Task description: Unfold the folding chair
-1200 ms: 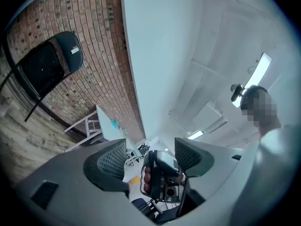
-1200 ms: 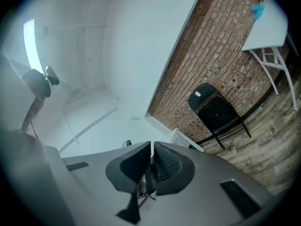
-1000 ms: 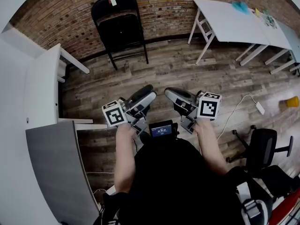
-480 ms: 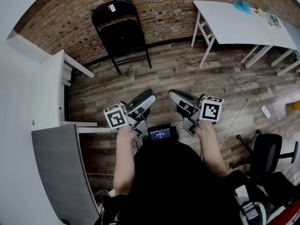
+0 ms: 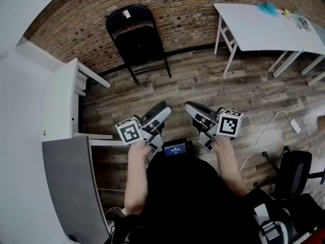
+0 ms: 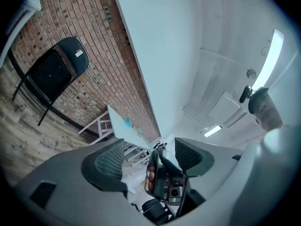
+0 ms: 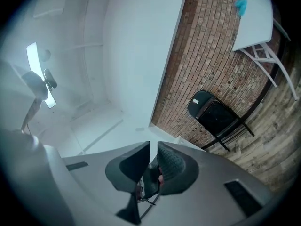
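The black folding chair [image 5: 136, 34] leans folded against the brick wall, across the wooden floor from me. It also shows far off in the left gripper view as the chair [image 6: 56, 72] and in the right gripper view as the chair [image 7: 215, 117]. My left gripper [image 5: 163, 108] is held in front of my body, well short of the chair, jaws open and empty. In its own view the left gripper [image 6: 149, 149] frames the other gripper through the gap. My right gripper [image 5: 189, 107] is beside it, shut on nothing; in its own view the right gripper [image 7: 154, 157] has its pads nearly touching.
A white folding table [image 5: 254, 27] stands at the right by the wall. A white desk [image 5: 58, 100] and a grey panel [image 5: 66, 187] line the left side. A black office chair [image 5: 289, 169] and a power strip [image 5: 295, 126] on its cable are at the right.
The head view has shifted, so the chair now sits a little further right and lower in the picture. Both grippers stay together before my body, jaws unchanged.
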The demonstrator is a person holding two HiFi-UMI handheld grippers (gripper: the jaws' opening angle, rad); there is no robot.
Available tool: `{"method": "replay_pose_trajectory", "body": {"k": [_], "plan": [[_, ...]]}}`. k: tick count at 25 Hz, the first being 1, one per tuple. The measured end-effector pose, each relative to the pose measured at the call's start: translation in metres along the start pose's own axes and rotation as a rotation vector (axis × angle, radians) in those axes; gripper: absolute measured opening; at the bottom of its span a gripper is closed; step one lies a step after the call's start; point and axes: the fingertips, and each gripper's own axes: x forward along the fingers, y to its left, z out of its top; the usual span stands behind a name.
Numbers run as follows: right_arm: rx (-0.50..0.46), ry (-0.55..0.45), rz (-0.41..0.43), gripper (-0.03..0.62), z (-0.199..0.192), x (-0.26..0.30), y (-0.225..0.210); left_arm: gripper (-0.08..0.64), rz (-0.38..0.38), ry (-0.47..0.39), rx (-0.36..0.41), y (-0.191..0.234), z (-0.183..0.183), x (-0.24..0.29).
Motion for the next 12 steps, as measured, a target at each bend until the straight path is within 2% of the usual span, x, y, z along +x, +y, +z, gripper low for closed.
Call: {"method": "replay_pose_trajectory", "body": {"k": [2, 12], "plan": [[-0.005, -0.010, -0.001, 0.035, 0.004, -0.005, 0.000, 0.350, -0.001, 0.009, 0.007, -0.003, -0.001, 0.006], [-0.027, -0.064, -0.038, 0.035, 0.010, -0.016, -0.002, 0.350, -0.099, 0.058, 0.024, -0.005, -0.006, 0.015]]}}
